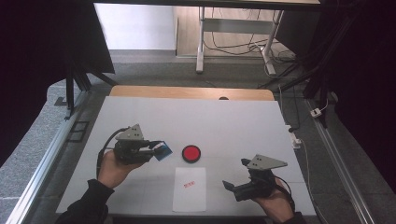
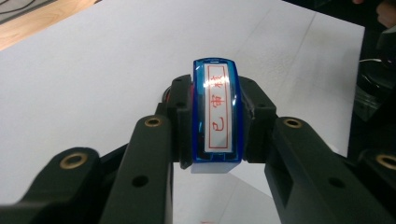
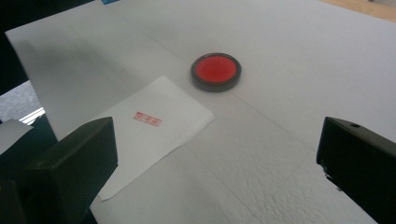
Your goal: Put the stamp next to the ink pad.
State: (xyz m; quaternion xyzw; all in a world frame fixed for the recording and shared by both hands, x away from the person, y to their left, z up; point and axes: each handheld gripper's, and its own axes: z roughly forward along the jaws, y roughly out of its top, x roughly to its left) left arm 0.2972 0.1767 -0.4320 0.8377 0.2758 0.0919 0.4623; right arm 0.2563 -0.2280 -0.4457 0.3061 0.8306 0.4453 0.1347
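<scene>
Nearest you, your right gripper (image 1: 236, 179) hovers with jaws spread wide, empty, beside the paper sheet (image 1: 189, 189) bearing a red stamp mark (image 1: 189, 185). Beyond the sheet sits the round red ink pad (image 1: 191, 153). Left of it, your left gripper (image 1: 156, 148) clamps the blue stamp (image 2: 216, 116) above the white table (image 1: 210, 121).

Table (image 1: 140, 116) is seen from above/behind by high view, facing fwd and down. Left gripper view is set close on stamp (image 2: 216, 116). Ink pad (image 3: 215, 71) and paper (image 3: 149, 135) are shared by right gripper view w/ high view.
</scene>
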